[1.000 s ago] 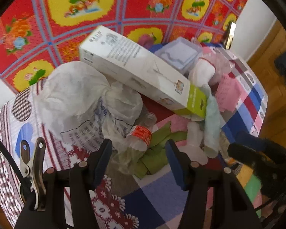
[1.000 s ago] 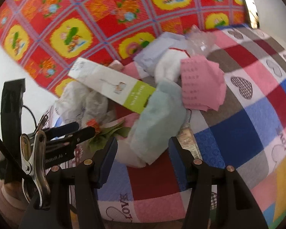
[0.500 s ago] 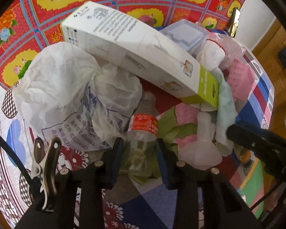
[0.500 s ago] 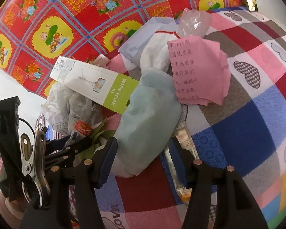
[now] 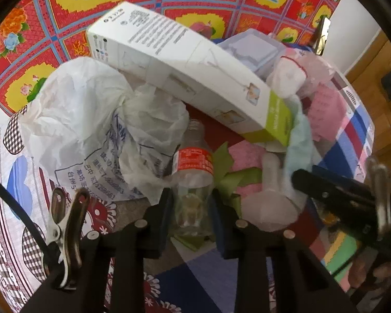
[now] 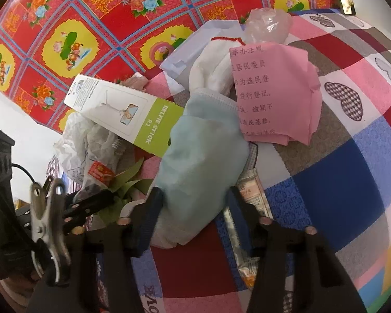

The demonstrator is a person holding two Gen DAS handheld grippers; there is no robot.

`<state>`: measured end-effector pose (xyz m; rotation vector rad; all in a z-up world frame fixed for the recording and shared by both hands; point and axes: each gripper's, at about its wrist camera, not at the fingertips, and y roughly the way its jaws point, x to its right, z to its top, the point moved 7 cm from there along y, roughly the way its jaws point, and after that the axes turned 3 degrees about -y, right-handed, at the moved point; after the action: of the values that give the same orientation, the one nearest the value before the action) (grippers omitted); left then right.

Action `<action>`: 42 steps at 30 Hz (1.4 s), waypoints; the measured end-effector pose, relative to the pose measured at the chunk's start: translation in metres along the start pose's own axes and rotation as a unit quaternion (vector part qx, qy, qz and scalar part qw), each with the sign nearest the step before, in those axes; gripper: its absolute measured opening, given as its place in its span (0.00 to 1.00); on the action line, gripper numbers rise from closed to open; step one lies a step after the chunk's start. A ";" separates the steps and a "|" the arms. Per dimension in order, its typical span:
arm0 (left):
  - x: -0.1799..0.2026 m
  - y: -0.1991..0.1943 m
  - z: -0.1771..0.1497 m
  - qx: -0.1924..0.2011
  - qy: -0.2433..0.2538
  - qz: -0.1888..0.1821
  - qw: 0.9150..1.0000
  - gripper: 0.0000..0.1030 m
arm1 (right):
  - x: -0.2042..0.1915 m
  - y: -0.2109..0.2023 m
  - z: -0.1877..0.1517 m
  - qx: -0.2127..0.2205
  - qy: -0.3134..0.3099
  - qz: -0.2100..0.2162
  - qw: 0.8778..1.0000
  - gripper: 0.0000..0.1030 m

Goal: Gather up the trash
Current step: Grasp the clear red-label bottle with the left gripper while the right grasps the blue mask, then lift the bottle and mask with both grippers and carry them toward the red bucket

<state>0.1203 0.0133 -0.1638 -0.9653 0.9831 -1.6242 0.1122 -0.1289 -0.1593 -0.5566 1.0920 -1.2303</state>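
In the left wrist view, the left gripper [image 5: 191, 216] is pinching the base of a clear plastic bottle [image 5: 194, 172] with a red label, low in the centre of the frame. A crumpled white plastic bag [image 5: 91, 125] is lying to its left, and a white and green box [image 5: 185, 70] is slanting across the upper middle.

In the right wrist view, the right gripper [image 6: 195, 210] is hanging spread wide around the lower end of a pale blue cloth [image 6: 203, 156] at centre frame, not yet gripping it. A pink printed paper [image 6: 273, 94] is resting at upper right on the patchwork cloth [image 6: 352, 169].
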 end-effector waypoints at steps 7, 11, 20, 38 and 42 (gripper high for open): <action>-0.004 -0.021 -0.003 0.014 -0.012 -0.015 1.000 0.29 | -0.010 -0.009 0.000 0.015 -0.026 0.007 1.000 0.21; -0.008 -0.033 -0.004 0.024 -0.015 -0.023 0.999 0.29 | -0.017 -0.018 -0.001 0.026 -0.037 0.016 0.999 0.14; -0.013 -0.048 0.001 0.039 -0.017 -0.032 0.999 0.29 | -0.040 -0.038 -0.004 0.048 -0.067 0.030 0.996 0.10; -0.033 -0.077 -0.005 0.059 -0.081 -0.013 0.995 0.29 | -0.052 -0.051 -0.017 0.022 -0.170 0.040 0.984 0.08; -0.037 -0.082 -0.009 0.063 -0.098 -0.003 0.993 0.29 | -0.050 -0.049 -0.025 0.009 -0.186 0.044 0.982 0.08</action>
<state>0.0933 0.0668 -0.0969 -1.0194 0.7372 -1.5444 0.0694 -0.0918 -0.1111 -0.6862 0.7809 -1.0089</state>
